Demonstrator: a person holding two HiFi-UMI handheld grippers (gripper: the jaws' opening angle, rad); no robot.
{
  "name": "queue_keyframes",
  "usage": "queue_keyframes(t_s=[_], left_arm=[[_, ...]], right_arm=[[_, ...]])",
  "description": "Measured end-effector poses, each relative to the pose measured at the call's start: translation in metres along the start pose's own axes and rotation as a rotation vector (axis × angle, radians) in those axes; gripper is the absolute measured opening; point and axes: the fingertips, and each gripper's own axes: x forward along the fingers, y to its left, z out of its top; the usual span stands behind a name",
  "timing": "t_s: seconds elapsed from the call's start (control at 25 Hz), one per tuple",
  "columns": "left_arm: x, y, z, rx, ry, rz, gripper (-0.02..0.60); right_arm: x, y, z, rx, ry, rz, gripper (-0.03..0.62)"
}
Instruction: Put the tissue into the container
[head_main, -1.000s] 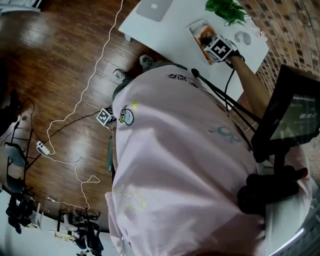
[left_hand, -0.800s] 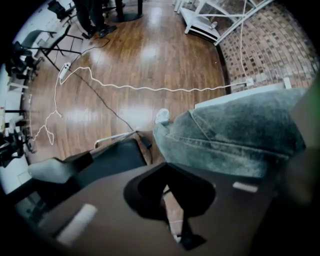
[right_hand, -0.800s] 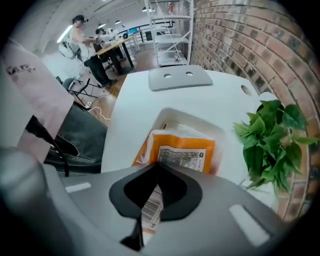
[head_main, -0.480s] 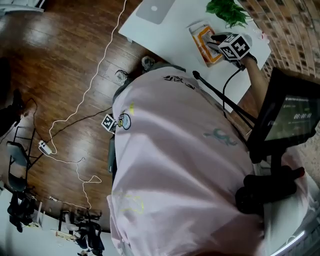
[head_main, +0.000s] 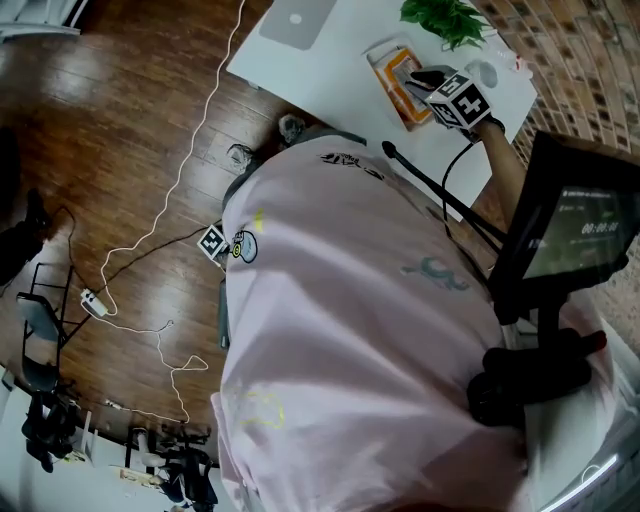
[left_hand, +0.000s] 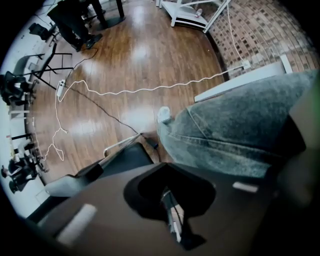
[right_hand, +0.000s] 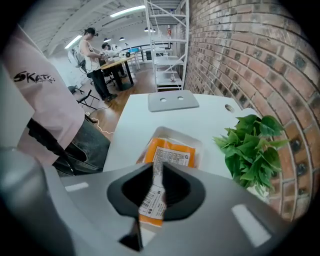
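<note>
The right gripper (head_main: 420, 78) has eased off! A second ago it sat clamped right over the shallow white plastic container (head_main: 372, 52). Now it has drawn back a touch, toward four o'clock of it, and the orange plastic-wrapped tissue pack (head_main: 392, 72) shows lying flat inside, label up. That's at one o'clock in the head view, on the white table (head_main: 330, 60). By my read, the drop is as good as made.

But watch those jaws: they sprang wide and are closing again, part-way apart right now. The near end of the tissue pack shows between them, though I can't see the pads pressing it.

The leafy green plant (right_hand: 252, 150) stands at three o'clock of the container, clear of it. The left gripper (left_hand: 172, 220) hangs over the wood floor (left_hand: 140, 75), jaws together, empty.
</note>
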Motion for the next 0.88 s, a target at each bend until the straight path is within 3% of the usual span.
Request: queue_keyframes(t_s=[0.04,0.28,0.52,0.88], left_arm=[[0.001,-0.001,-0.002,-0.009,0.001,-0.007,0.005],[0.004,0.000,-0.008,-0.058,-0.008,-0.029,0.005],[0.008,-0.008,-0.008,-0.049,-0.017,-0.037,0.005],[0.002,-0.005,-0.005,-0.071,-0.007,-0.056,0.005]], right_arm=[[-0.001,-0.001,0.002,0.000,-0.013,-0.009,0.003],[0.003,0.000,0.004,-0.020,0.000,0.000,0.003],[0.002,-0.016,-0.013,-0.001,0.035,-0.025,0.003],[0.012,-0.001,0.010,0.002,0.012,0.019,0.003]])
